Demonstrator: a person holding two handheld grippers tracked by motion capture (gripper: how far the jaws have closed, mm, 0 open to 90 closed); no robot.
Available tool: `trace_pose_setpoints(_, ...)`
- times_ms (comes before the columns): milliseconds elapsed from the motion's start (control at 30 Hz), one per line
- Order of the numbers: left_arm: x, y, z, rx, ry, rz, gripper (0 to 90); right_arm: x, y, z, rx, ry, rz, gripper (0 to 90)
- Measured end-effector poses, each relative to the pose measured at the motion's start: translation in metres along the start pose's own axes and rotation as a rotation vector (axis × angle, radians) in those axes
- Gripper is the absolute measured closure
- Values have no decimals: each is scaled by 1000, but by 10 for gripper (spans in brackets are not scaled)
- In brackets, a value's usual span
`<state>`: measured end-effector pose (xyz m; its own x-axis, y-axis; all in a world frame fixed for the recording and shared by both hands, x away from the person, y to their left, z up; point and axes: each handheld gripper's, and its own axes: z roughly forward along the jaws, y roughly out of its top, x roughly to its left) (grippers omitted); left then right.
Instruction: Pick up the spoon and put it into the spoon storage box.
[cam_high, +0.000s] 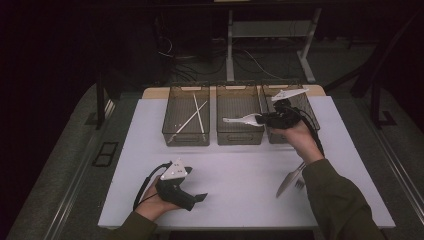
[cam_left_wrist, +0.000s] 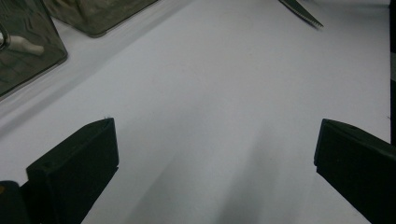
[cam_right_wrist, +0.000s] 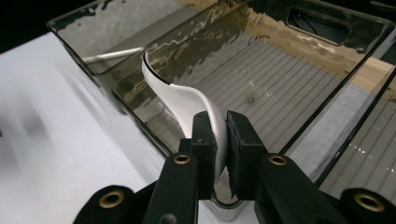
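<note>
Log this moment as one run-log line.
right tool: shut on white spoon | spoon: over middle bin | left tool: open, holding nothing, above the table | knife and fork: on table

a white plastic spoon (cam_right_wrist: 187, 100), curved and glossy, is pinched by its bowl end, handle pointing out over the middle smoked-plastic bin (cam_high: 239, 135), one of three in a row.
</note>
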<state>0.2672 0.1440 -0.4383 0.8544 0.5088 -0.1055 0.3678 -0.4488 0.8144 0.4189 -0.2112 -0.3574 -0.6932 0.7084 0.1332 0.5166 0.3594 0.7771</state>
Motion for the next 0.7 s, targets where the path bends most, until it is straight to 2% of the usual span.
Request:
trace_pose_setpoints(433,0,0,-1,7,-3,9,0,-1,-3,24,95,-25,-21,819)
trace_pose_setpoints(633,0,0,0,2,-2,1,0,1,-5,30,132,-12,-38,808)
trace_pose_setpoints(700,0,0,-1,9,-4,9,0,1,-6,31,139,-9,-37,793)
